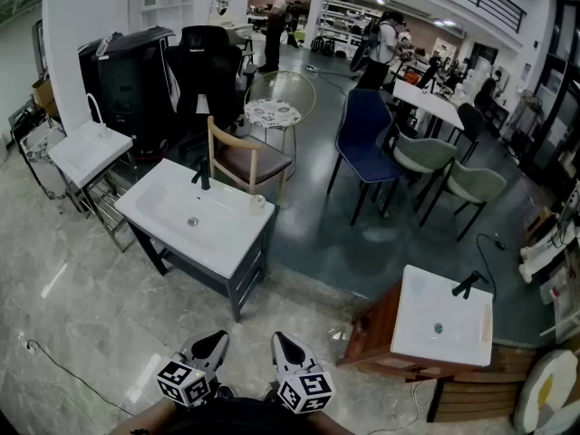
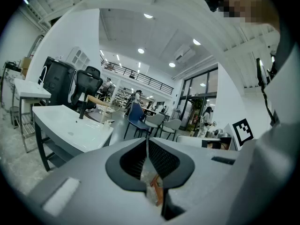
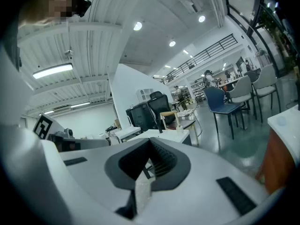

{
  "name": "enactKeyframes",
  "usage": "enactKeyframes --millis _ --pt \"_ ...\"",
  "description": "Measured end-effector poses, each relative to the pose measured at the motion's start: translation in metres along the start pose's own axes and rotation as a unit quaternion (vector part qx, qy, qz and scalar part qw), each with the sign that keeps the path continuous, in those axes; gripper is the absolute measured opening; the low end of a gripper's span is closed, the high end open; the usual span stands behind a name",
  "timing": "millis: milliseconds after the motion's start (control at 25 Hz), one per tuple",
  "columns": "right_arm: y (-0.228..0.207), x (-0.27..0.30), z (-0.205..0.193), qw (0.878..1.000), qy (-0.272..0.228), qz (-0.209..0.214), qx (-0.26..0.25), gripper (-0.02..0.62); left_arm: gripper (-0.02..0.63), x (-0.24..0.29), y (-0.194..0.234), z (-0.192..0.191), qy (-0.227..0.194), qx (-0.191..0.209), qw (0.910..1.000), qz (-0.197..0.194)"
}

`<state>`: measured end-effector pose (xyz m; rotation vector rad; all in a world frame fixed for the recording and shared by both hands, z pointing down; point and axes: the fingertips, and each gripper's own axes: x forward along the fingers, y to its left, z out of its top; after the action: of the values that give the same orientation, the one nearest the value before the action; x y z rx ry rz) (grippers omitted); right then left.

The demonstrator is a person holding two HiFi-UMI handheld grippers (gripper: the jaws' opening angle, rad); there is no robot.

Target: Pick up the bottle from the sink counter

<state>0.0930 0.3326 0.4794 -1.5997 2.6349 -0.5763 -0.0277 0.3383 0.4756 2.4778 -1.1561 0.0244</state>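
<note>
Surrounding floor [image 1: 82, 333]: pale stone tiles near the person, dark and glossy farther off.
Sink surface [image 1: 163, 225]: white top with a basin on a dark frame, left of centre in the head view; a black tap [image 1: 204, 176] stands at its far edge.
Second sink [image 1: 426, 343]: white top on a wooden cabinet, at the lower right.
Chairs: a wooden chair [image 1: 246, 159] is just behind the sink surface; a blue chair [image 1: 367, 130] is farther right.
Left tool [image 1: 210, 342]: held low at the person's body, jaws pressed together with nothing between them, well apart from the sink surface.
Right tool [image 1: 284, 342]: beside the left one, jaws also pressed together with nothing between them.
Bottle [image 1: 258, 200]: small and pale, upright at the sink surface's far right corner, near the wooden chair, touched by neither tool.
</note>
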Motion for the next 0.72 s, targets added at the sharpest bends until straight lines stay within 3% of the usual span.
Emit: enactKeyframes --millis 720 --pt "-0.019 0.009 -0.008 1.000 0.002 -0.003 0.019 0.008 0.000 0.023 0.007 -0.011 0.010 -0.008 0.9999 0.004"
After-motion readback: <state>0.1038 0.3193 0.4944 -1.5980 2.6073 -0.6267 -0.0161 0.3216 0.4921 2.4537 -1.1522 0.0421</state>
